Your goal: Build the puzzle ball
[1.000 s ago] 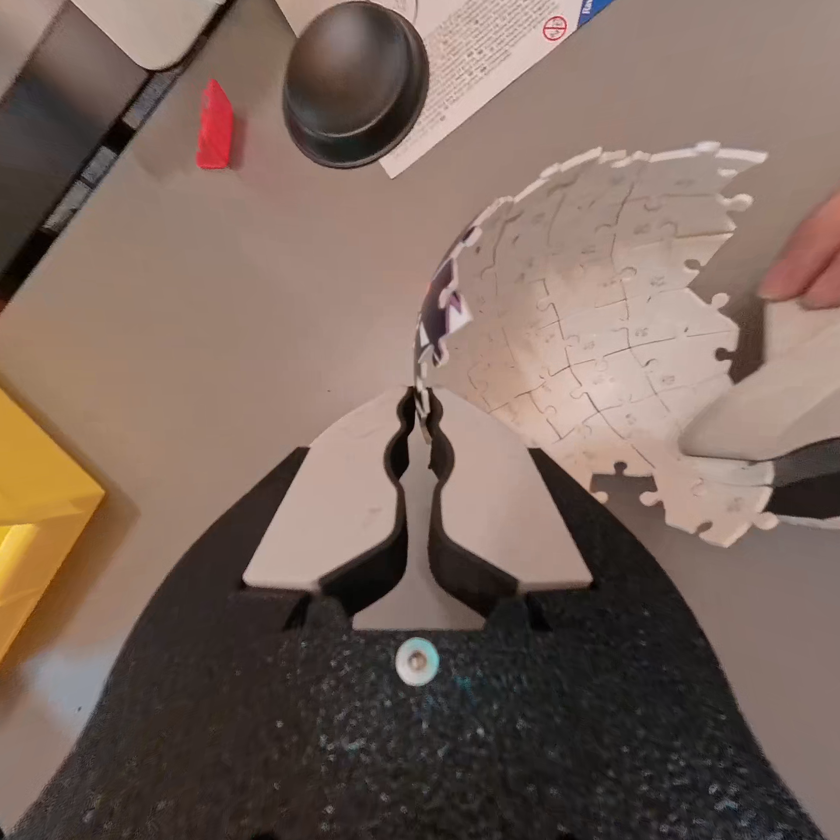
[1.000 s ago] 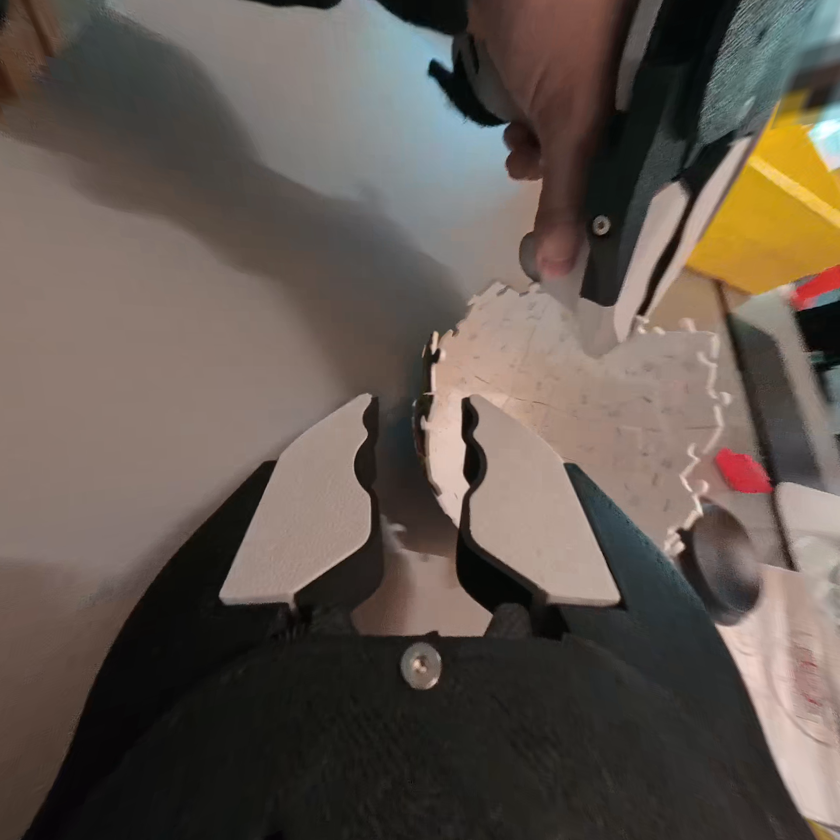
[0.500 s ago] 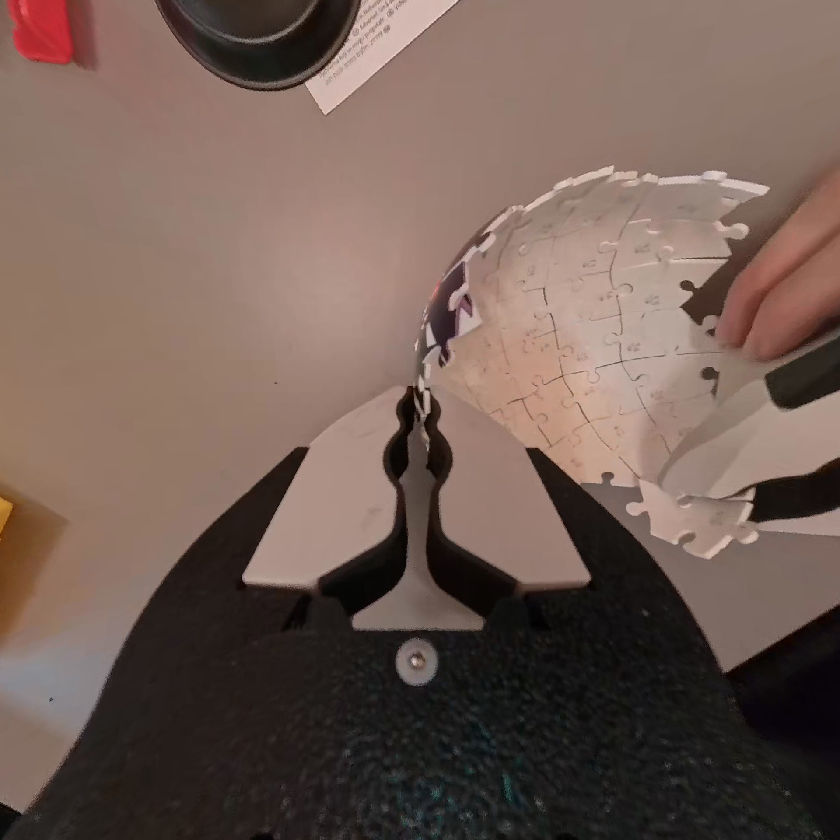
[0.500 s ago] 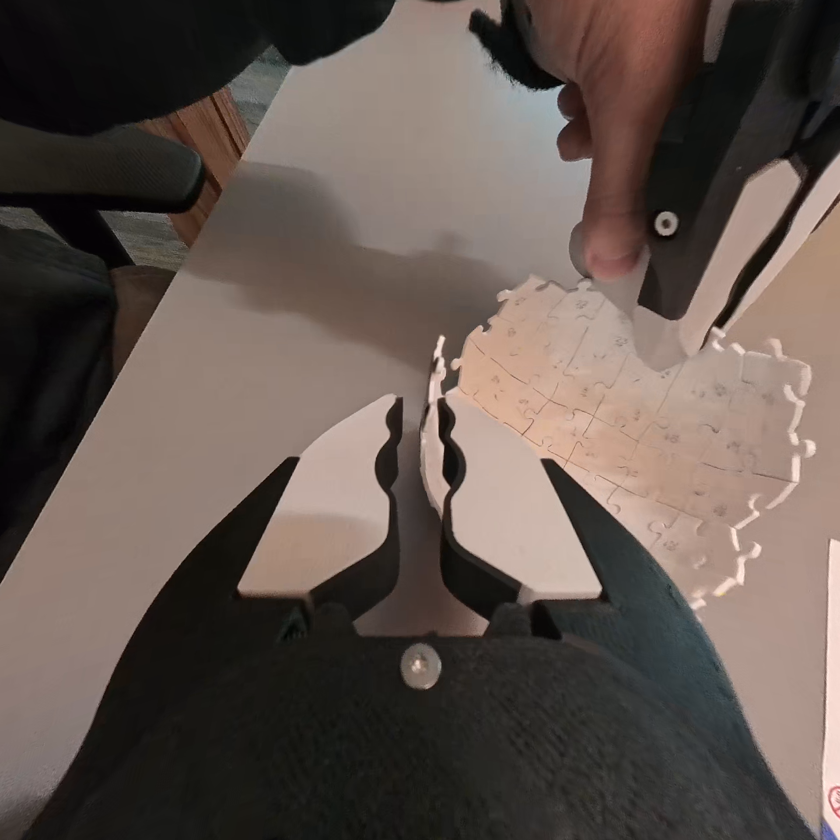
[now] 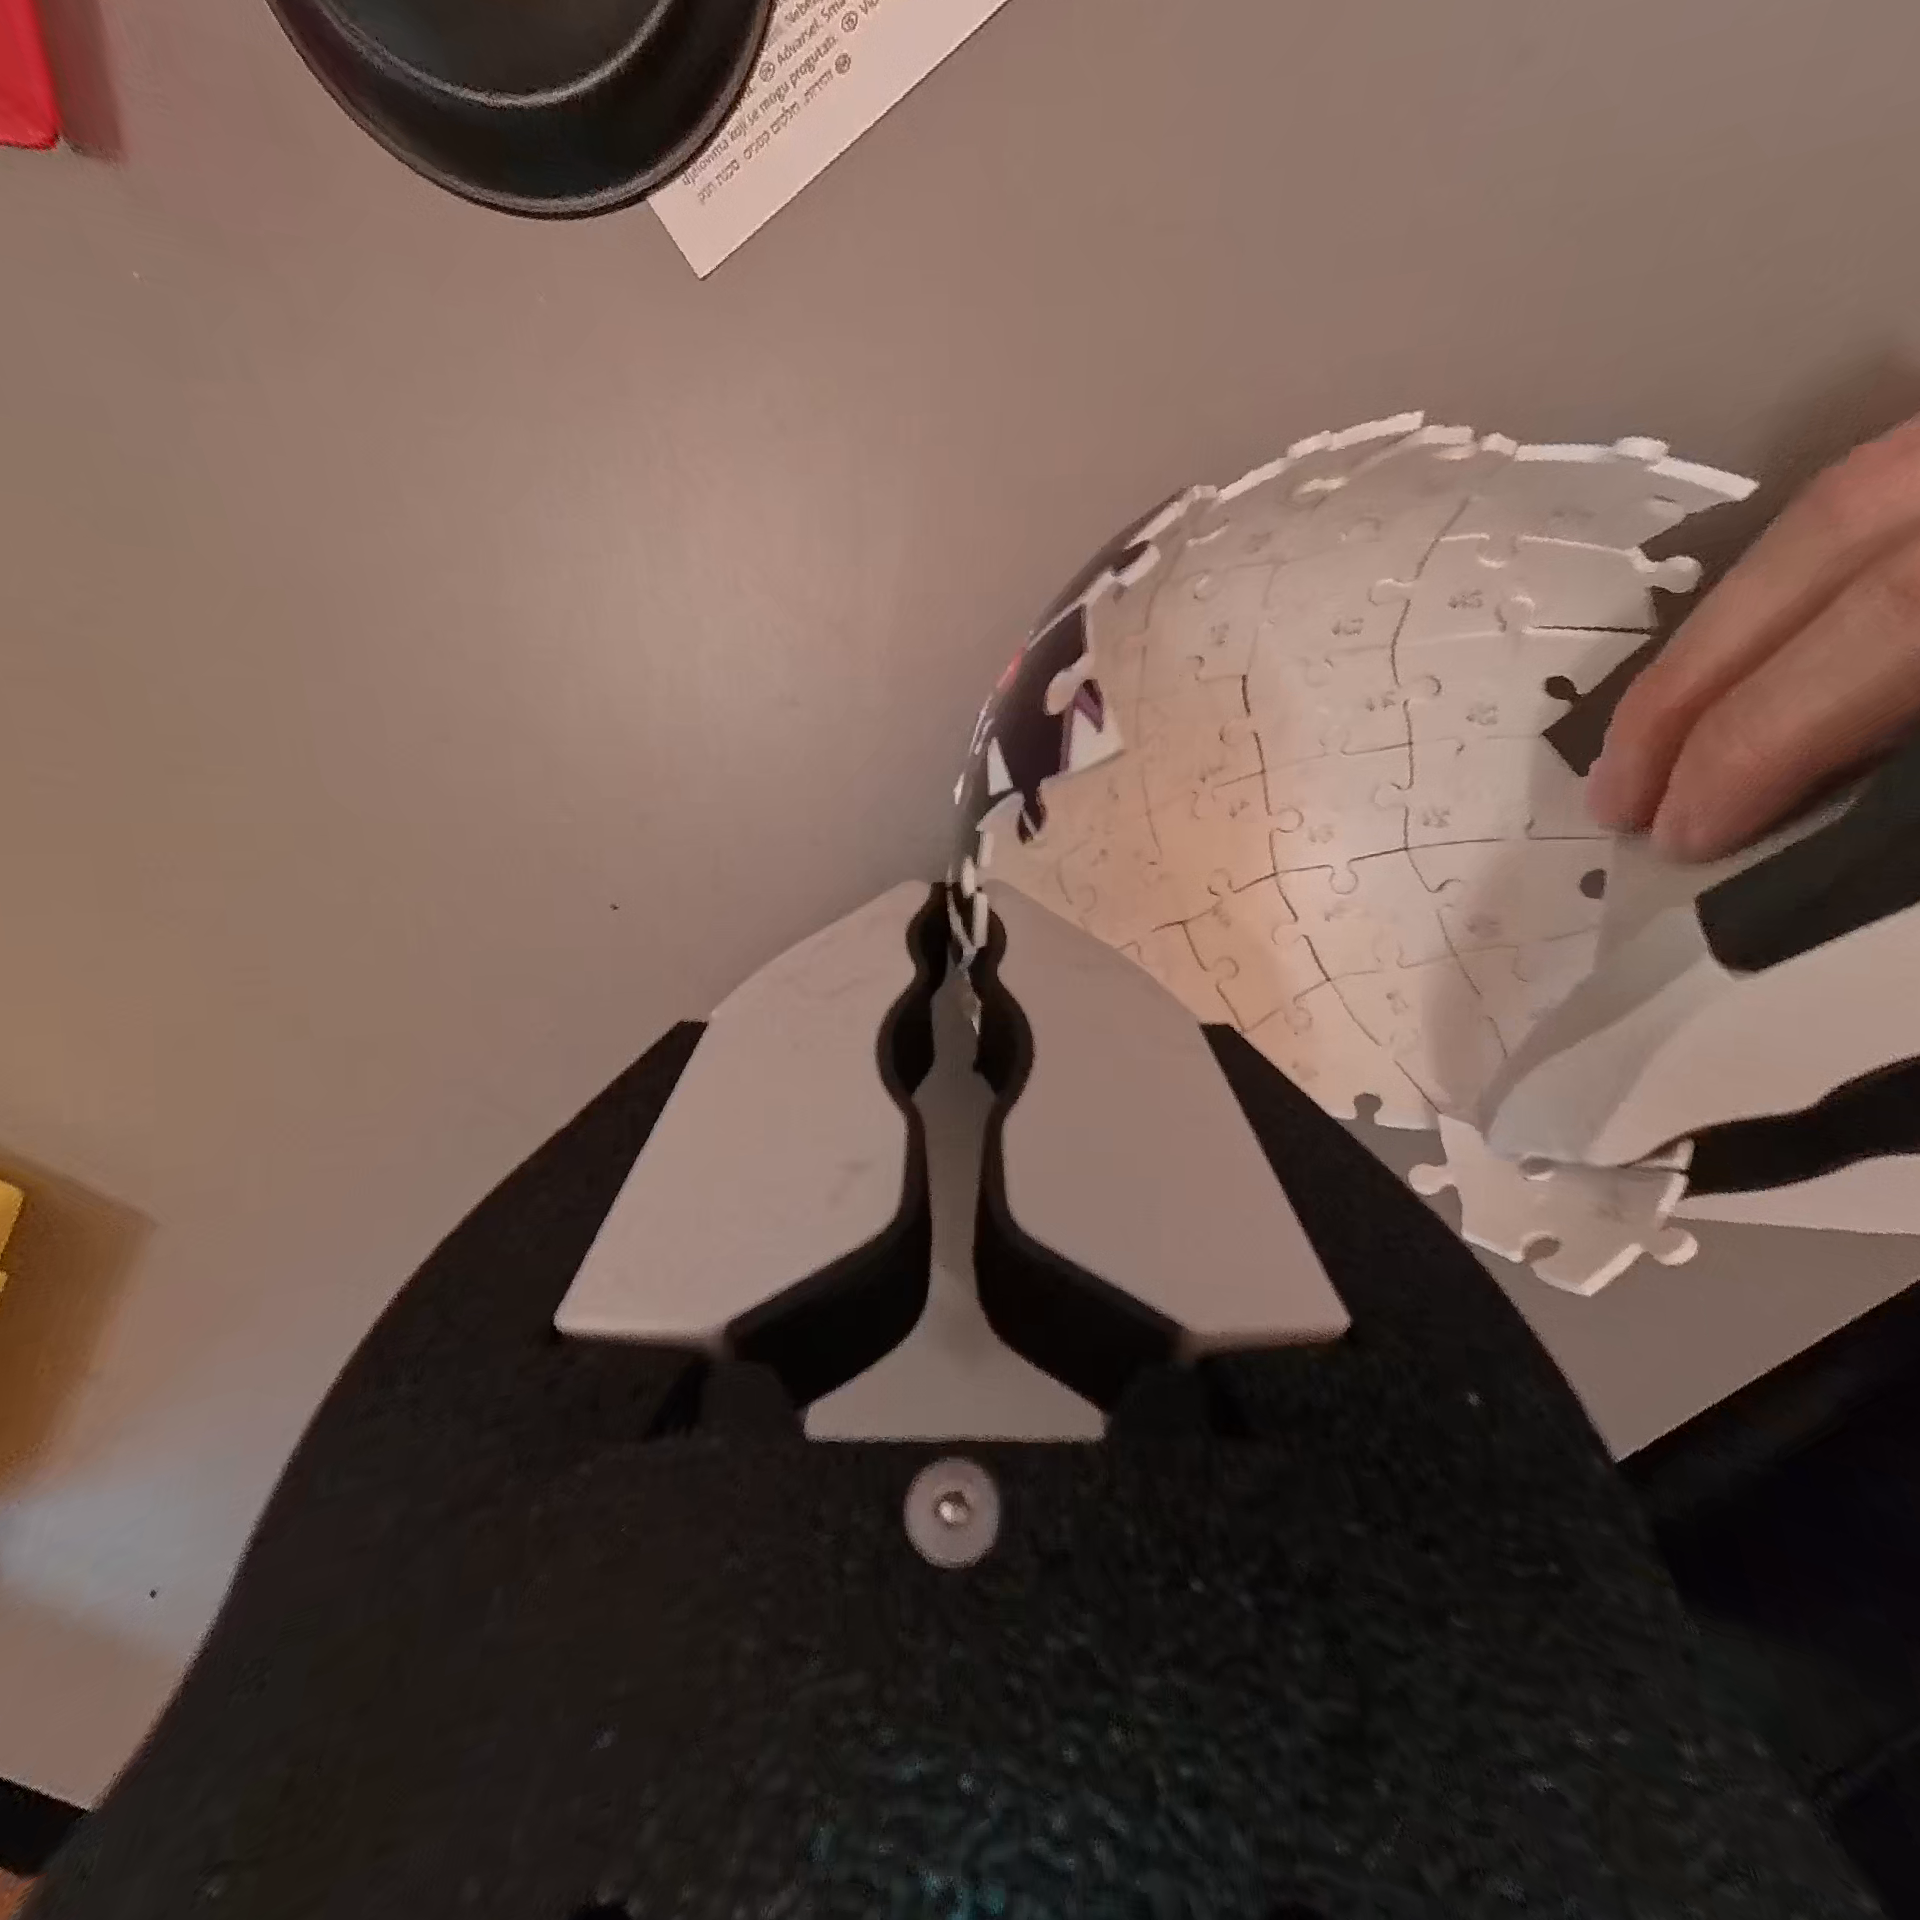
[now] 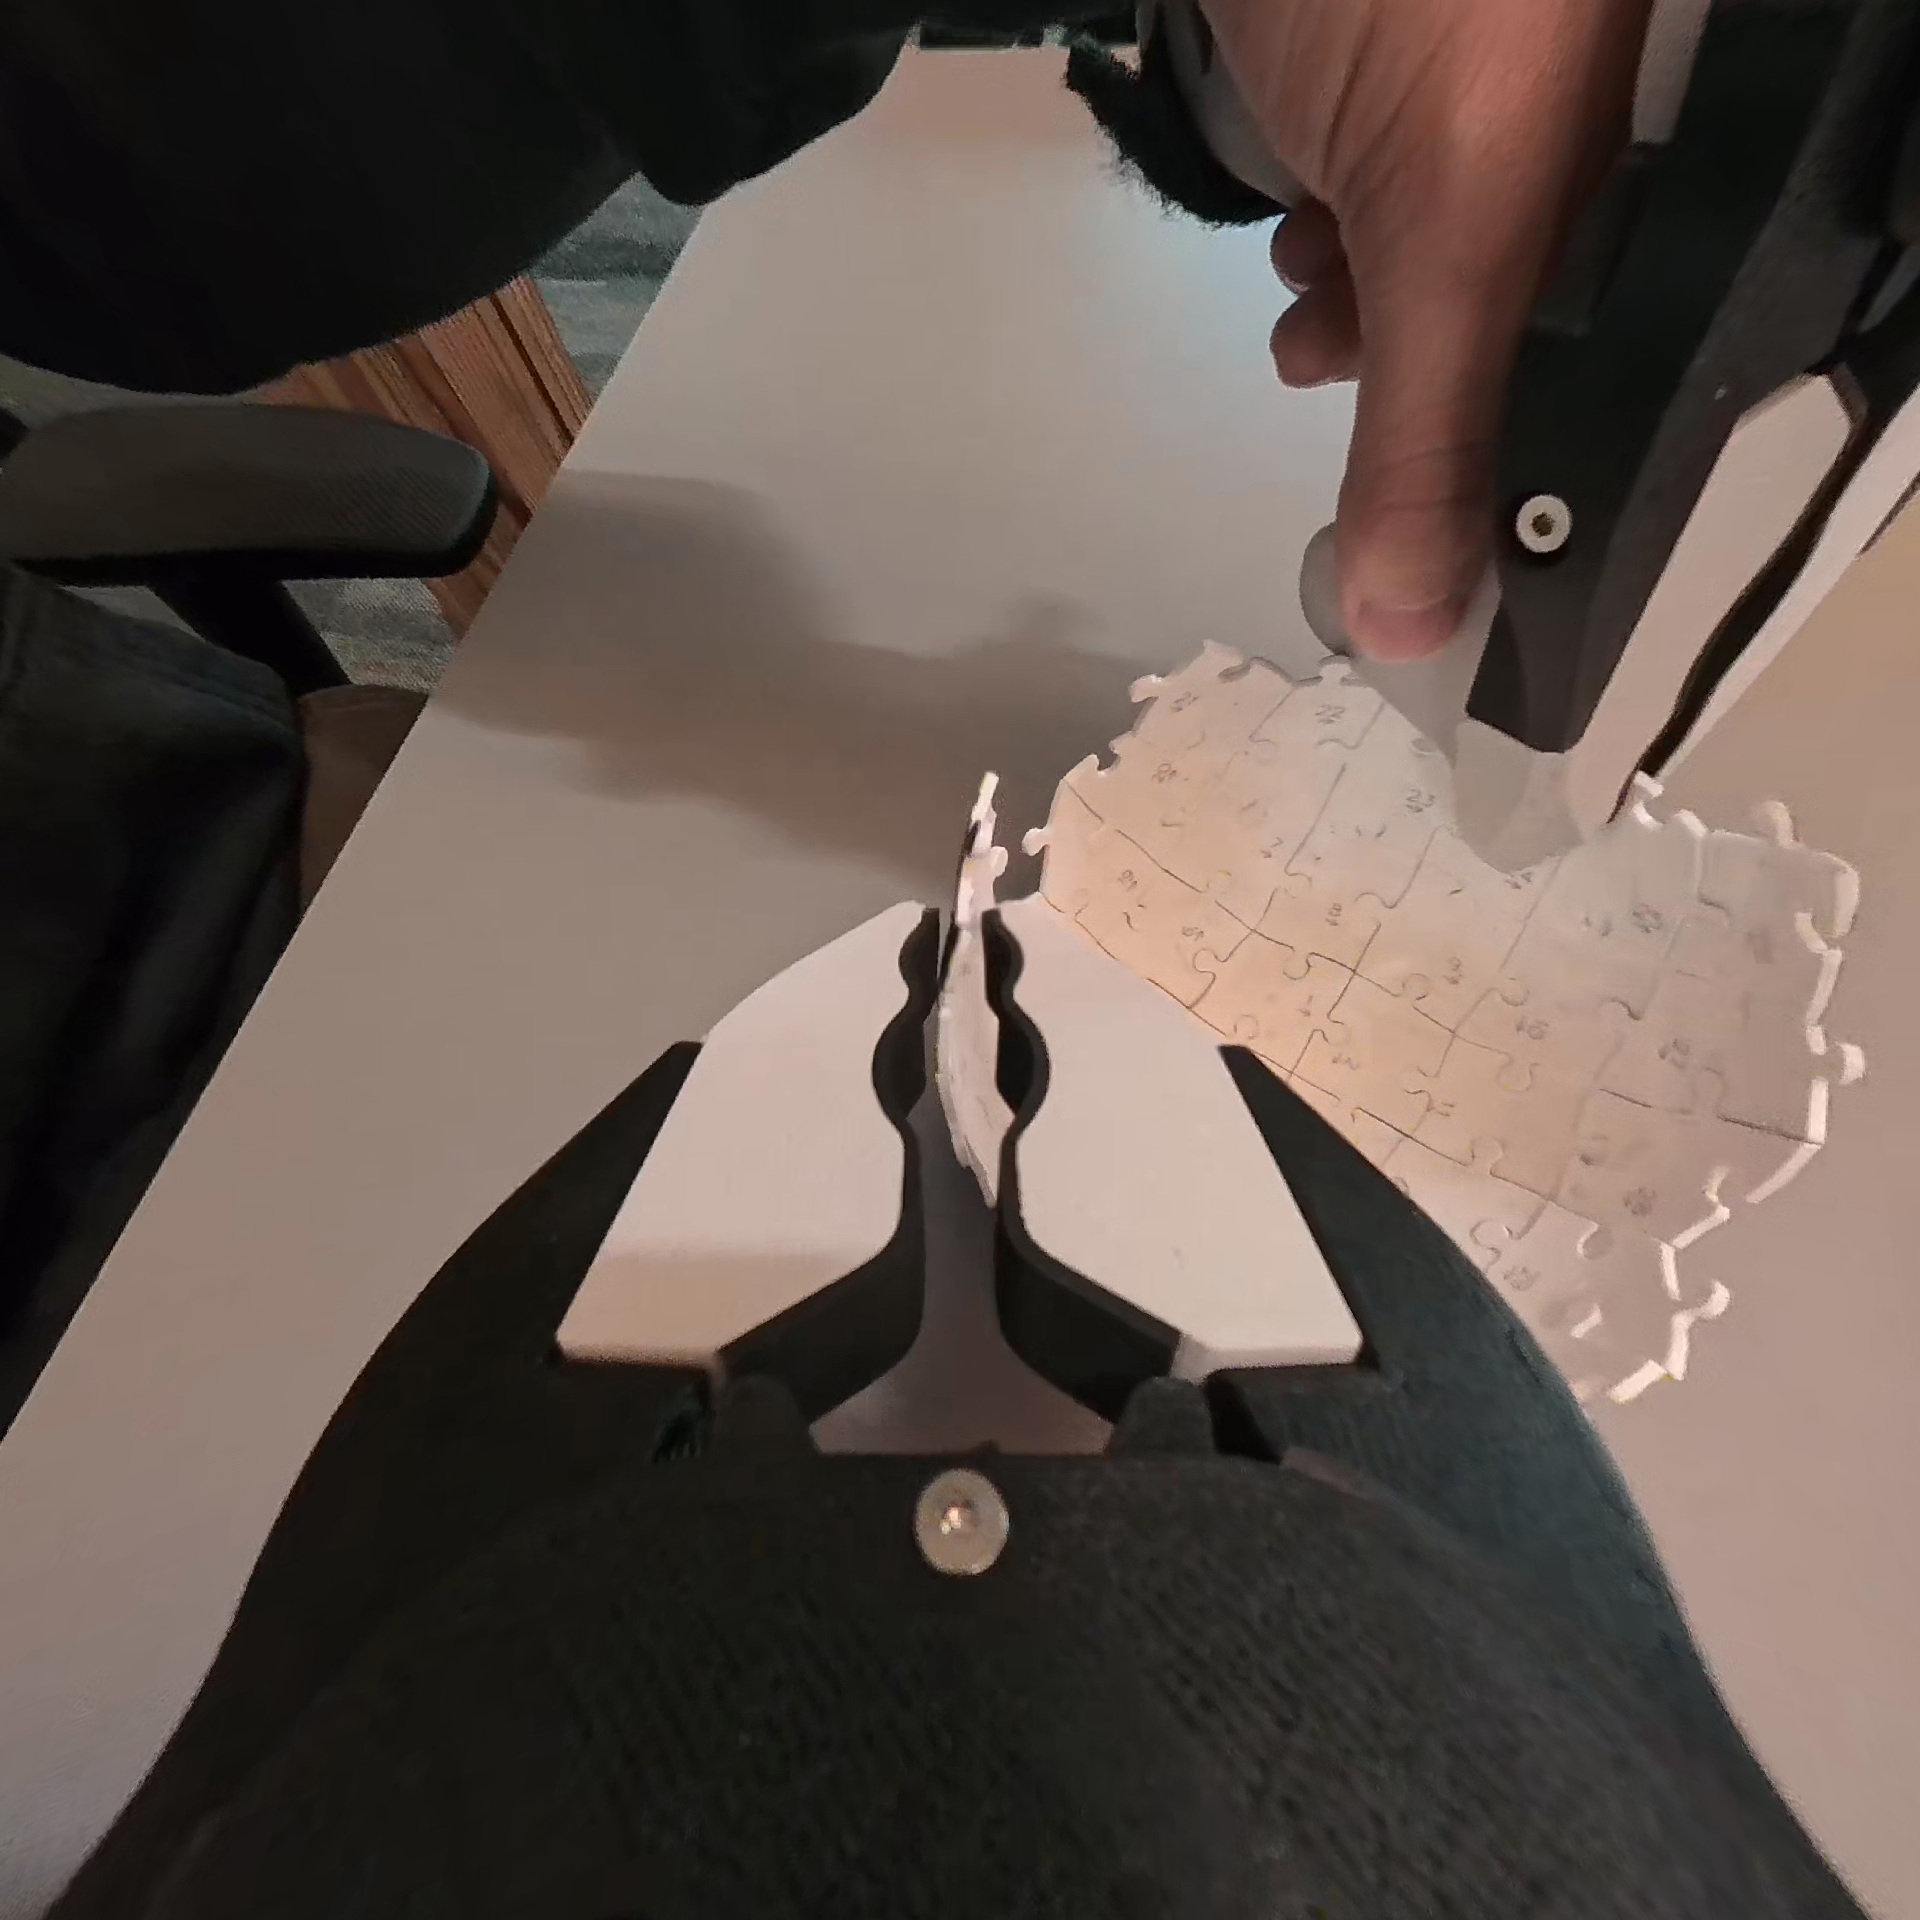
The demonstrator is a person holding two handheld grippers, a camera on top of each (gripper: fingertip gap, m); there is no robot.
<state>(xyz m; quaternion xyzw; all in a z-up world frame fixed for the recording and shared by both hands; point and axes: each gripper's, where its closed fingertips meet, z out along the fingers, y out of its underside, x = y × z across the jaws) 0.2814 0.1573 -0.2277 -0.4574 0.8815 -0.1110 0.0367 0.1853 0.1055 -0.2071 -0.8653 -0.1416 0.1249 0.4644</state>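
The puzzle ball is a half-built curved shell (image 5: 1351,790) of white numbered pieces, its hollow inner side facing both cameras, with a dark printed outside showing at its left rim. It is held just above the grey table (image 5: 468,623). My left gripper (image 5: 961,920) is shut on the shell's left rim. My right gripper (image 6: 961,925) is shut on another part of the rim, and the shell (image 6: 1455,997) spreads to its right. Each gripper shows in the other's view, the right gripper (image 5: 1517,1132) and the left gripper (image 6: 1507,821), each with a hand on it.
A black dome-shaped stand (image 5: 520,114) lies on a printed leaflet (image 5: 821,135) at the far side, with a red object (image 5: 21,94) at top left and a yellow box (image 5: 5,1226) at the left. The table edge (image 5: 1714,1392) is near. A chair armrest (image 6: 239,488) stands beyond it. My right fingertips sit around 11 centimetres from my left ones. The right gripper is farther from the red object (image 5: 21,94), some 30 centimetres, than the left, some 20 centimetres.
My right gripper's jaws have closed from open onto the shell's rim. The shell has turned and shifted, and the stand and red object have slid toward the top of the left wrist view.
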